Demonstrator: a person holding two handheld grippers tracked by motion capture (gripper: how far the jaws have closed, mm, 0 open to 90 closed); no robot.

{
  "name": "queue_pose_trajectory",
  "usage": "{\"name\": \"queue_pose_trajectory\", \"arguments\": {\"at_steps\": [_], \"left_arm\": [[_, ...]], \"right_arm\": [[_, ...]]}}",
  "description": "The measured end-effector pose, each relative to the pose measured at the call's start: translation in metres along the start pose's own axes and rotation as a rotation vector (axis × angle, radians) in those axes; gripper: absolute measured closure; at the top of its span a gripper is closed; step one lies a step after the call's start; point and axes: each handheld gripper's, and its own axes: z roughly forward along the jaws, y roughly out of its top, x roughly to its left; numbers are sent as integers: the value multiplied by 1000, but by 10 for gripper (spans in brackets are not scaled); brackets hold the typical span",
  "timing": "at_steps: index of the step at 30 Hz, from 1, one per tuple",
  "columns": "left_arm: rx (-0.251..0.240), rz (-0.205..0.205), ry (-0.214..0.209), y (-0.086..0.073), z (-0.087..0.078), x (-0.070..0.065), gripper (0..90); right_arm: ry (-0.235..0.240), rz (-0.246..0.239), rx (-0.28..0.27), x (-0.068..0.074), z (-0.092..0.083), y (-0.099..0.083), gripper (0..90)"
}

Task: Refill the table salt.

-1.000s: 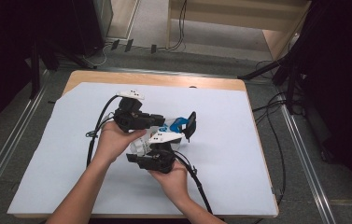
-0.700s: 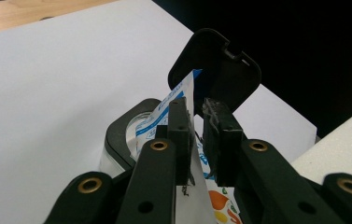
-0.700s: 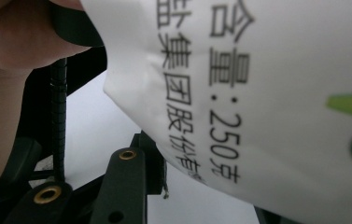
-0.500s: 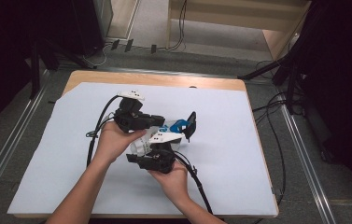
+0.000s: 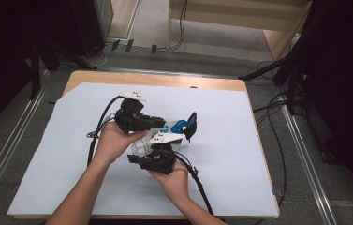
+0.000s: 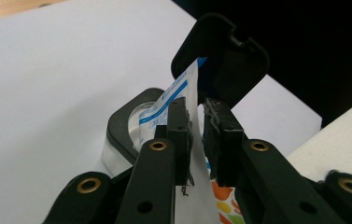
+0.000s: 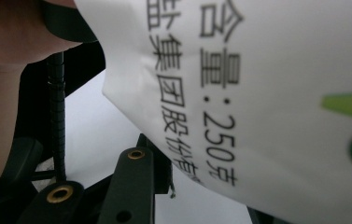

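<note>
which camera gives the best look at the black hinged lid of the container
The left gripper view: the open lid stands upright beyond the packet, hinge and outline sharp. The high view shows it small. The right gripper view has the packet up close instead.

A lab: papered table (image 5: 239, 178), metal rails (image 5: 305, 159), trailing floor cables (image 5: 181, 28).

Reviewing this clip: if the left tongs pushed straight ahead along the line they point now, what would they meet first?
Probably the raised black flip lid of the clear container. The left tongs pinch a white-and-blue packet that runs toward it, though depth is hard to judge.
</note>
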Motion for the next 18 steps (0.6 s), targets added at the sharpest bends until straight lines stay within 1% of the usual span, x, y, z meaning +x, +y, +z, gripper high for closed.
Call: {"name": "queue_pose_trajectory", "arguments": {"at_steps": [1, 3, 6, 11, 16, 18], "left_arm": [[3, 0, 9, 0, 0, 0, 835], [4, 13, 28, 0, -1, -1, 872], [10, 15, 27, 0, -1, -2, 900], [4, 11, 34, 1, -2, -2, 900], [-2, 12, 50, 1, -4, -2, 900], [-3, 18, 63, 1, -5, -2, 900]], "right_arm": [[1, 0, 0, 0, 0, 0, 720], [0, -2, 3, 0, 0, 0, 725], [2, -2, 5, 0, 1, -1, 732], [9, 1, 5, 0, 1, -1, 744], [16, 0, 0, 0, 0, 0, 754], [23, 1, -4, 1, 0, 0, 758]]}}
